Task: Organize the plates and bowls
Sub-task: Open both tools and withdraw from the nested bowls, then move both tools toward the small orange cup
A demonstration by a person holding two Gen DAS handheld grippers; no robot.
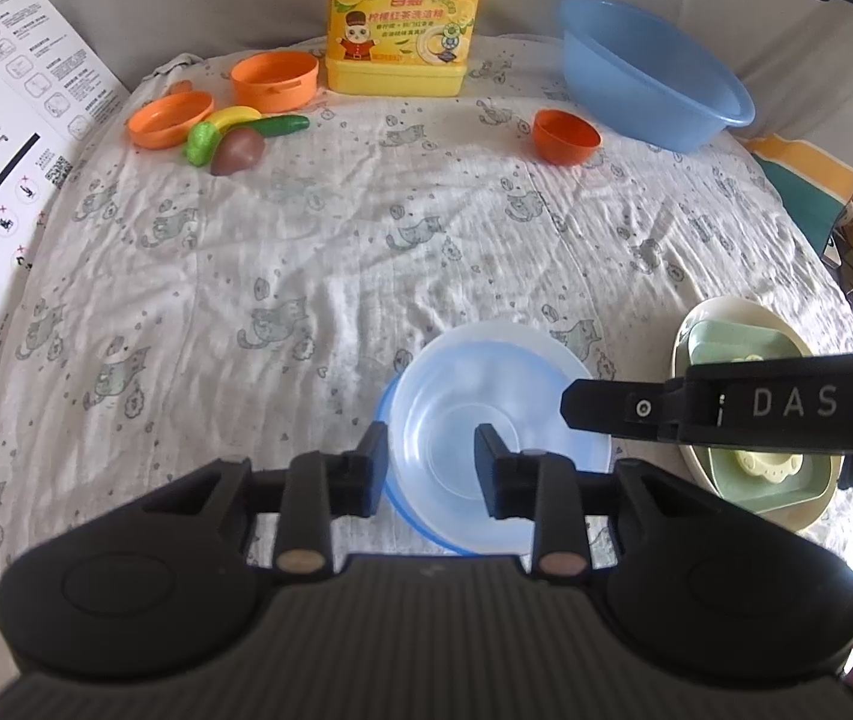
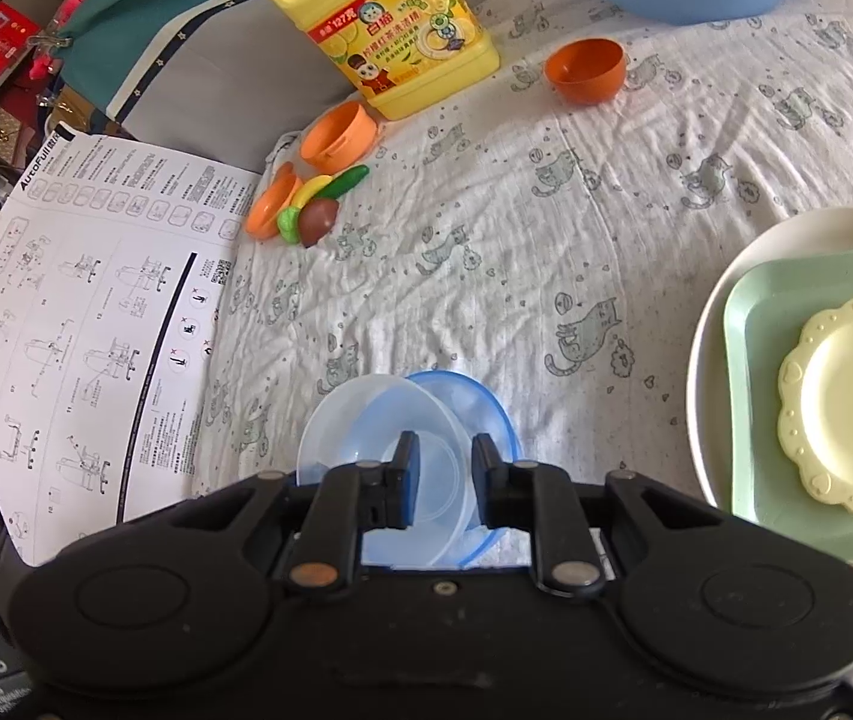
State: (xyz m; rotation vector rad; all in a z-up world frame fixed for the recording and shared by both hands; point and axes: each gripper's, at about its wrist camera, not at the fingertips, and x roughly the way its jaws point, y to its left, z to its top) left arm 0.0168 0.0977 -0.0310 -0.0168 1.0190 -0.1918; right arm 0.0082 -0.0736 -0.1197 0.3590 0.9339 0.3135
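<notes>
A clear plastic bowl [image 1: 480, 414] sits nested in a blue-rimmed bowl [image 1: 393, 498] on the cat-print cloth. My left gripper [image 1: 429, 462] straddles their near left rim, jaws apart. My right gripper [image 2: 443, 483] has the clear bowl's [image 2: 378, 426] wall between its fingers, with a gap showing; the blue-rimmed bowl [image 2: 486, 402] lies beneath. The right gripper's finger [image 1: 618, 411] reaches in over the bowls. A stack stands to the right: cream plate [image 2: 720, 324], green square plate [image 2: 756, 324], yellow scalloped plate [image 2: 846, 402]. A small orange bowl [image 1: 564, 135] sits farther back.
A yellow detergent jug [image 1: 396, 18] and a large blue basin [image 1: 654, 72] stand at the back. Orange toy pot [image 1: 273, 81], orange dish [image 1: 168, 117] and toy vegetables [image 1: 234, 138] lie back left. A printed instruction sheet [image 2: 84, 312] lies at the left edge.
</notes>
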